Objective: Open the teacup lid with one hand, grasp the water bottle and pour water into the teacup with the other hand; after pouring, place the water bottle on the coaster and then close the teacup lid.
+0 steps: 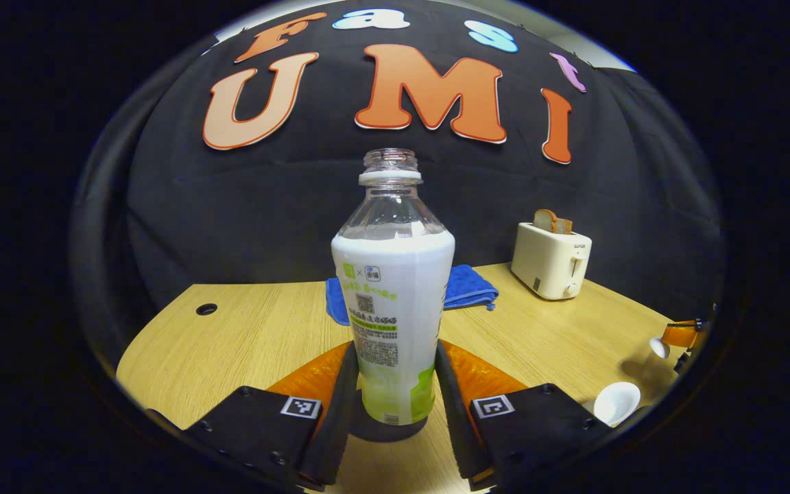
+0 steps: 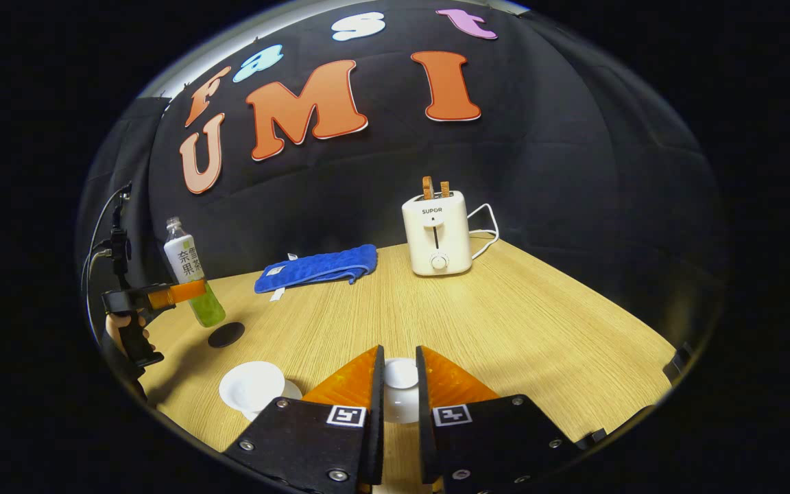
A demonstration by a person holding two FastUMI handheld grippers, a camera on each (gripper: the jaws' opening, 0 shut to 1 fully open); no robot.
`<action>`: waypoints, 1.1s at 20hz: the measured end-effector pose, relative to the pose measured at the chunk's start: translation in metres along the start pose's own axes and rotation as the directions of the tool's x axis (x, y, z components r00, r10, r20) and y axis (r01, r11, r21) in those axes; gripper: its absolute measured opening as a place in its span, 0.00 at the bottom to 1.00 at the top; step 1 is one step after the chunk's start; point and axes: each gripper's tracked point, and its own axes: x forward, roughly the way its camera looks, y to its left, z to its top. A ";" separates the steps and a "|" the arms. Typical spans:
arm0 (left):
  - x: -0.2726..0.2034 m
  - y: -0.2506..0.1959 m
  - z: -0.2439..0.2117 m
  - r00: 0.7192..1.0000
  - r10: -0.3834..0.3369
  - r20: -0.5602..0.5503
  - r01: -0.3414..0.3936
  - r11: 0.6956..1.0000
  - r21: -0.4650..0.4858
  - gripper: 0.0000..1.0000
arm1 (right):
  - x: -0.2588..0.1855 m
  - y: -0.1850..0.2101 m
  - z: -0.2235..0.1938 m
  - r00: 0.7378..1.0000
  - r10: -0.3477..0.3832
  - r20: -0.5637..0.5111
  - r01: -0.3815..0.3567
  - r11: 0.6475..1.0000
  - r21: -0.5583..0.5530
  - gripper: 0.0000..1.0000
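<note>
1. Left gripper view, frame centre: the left gripper (image 1: 395, 384) clamps the uncapped water bottle (image 1: 393, 302) upright, above the dark coaster (image 1: 387, 427).
2. Right gripper view, bottom centre: the right gripper (image 2: 400, 391) pinches the teacup lid (image 2: 400, 376), probably to keep the teacup (image 2: 252, 385) at lower left uncovered.
3. Green liquid sits low in the bottle; the cup's contents can't be told.
</note>
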 end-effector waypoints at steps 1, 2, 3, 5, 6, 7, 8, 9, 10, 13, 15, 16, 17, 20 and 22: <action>0.003 0.004 -0.007 1.000 0.011 -0.014 -0.011 1.000 0.002 0.65 | -0.001 0.002 -0.001 1.000 0.001 0.000 -0.001 1.000 -0.003 0.21; 0.005 0.006 -0.013 0.999 0.014 -0.030 -0.014 1.000 0.001 0.64 | 0.000 0.003 0.000 1.000 0.004 0.000 -0.004 1.000 -0.004 0.22; 0.005 0.008 -0.020 0.999 0.016 -0.044 -0.016 1.000 -0.003 0.66 | 0.000 0.003 -0.001 1.000 0.004 -0.002 -0.004 1.000 -0.004 0.22; 0.008 0.013 -0.030 0.998 0.020 -0.065 -0.021 1.000 -0.020 0.65 | 0.002 0.002 -0.003 1.000 0.000 -0.009 0.000 1.000 -0.008 0.22; 0.008 0.012 -0.033 0.997 0.011 -0.070 -0.013 0.999 -0.032 0.64 | 0.003 0.001 -0.005 1.000 -0.003 -0.012 0.003 1.000 -0.011 0.22; 0.008 0.011 -0.032 0.998 0.011 -0.062 -0.013 0.999 -0.038 0.64 | 0.003 0.002 -0.005 1.000 -0.004 -0.014 0.004 1.000 -0.014 0.22; 0.009 0.011 -0.032 0.998 0.010 -0.058 -0.012 0.999 -0.035 0.64 | 0.004 0.002 -0.005 1.000 -0.004 -0.015 0.004 1.000 -0.012 0.22; 0.007 0.009 -0.035 0.998 0.010 -0.066 -0.012 1.000 -0.028 0.64 | 0.004 0.002 -0.005 1.000 -0.005 -0.016 0.004 1.000 -0.012 0.22; 0.008 0.008 -0.034 0.998 0.009 -0.057 -0.010 1.000 -0.015 0.66 | 0.005 0.002 -0.006 1.000 -0.005 -0.017 0.005 1.000 -0.013 0.17; 0.006 0.004 -0.035 0.999 0.022 -0.046 -0.020 0.999 0.040 0.70 | 0.004 0.002 -0.006 1.000 -0.002 -0.019 0.002 1.000 -0.013 0.21; 0.007 0.004 -0.034 0.999 0.037 -0.032 -0.035 0.998 0.060 0.71 | 0.003 0.003 -0.005 1.000 0.000 -0.016 0.000 1.000 -0.012 0.22; 0.007 0.004 -0.035 0.999 0.042 -0.034 -0.040 0.997 0.063 0.73 | 0.003 0.003 -0.004 1.000 0.000 -0.014 -0.001 1.000 -0.011 0.21; 0.007 0.005 -0.035 0.998 0.049 -0.035 -0.047 0.997 0.064 0.72 | 0.002 0.002 -0.004 1.000 0.000 -0.013 0.000 1.000 -0.010 0.22; 0.006 0.007 -0.036 0.998 0.054 -0.035 -0.052 0.997 0.055 0.72 | 0.002 0.000 -0.003 1.000 -0.003 -0.011 0.003 1.000 -0.005 0.17; 0.005 0.008 -0.039 0.998 0.058 -0.039 -0.056 0.997 0.052 0.74 | 0.002 0.001 -0.002 1.000 -0.002 -0.009 0.002 1.000 -0.004 0.17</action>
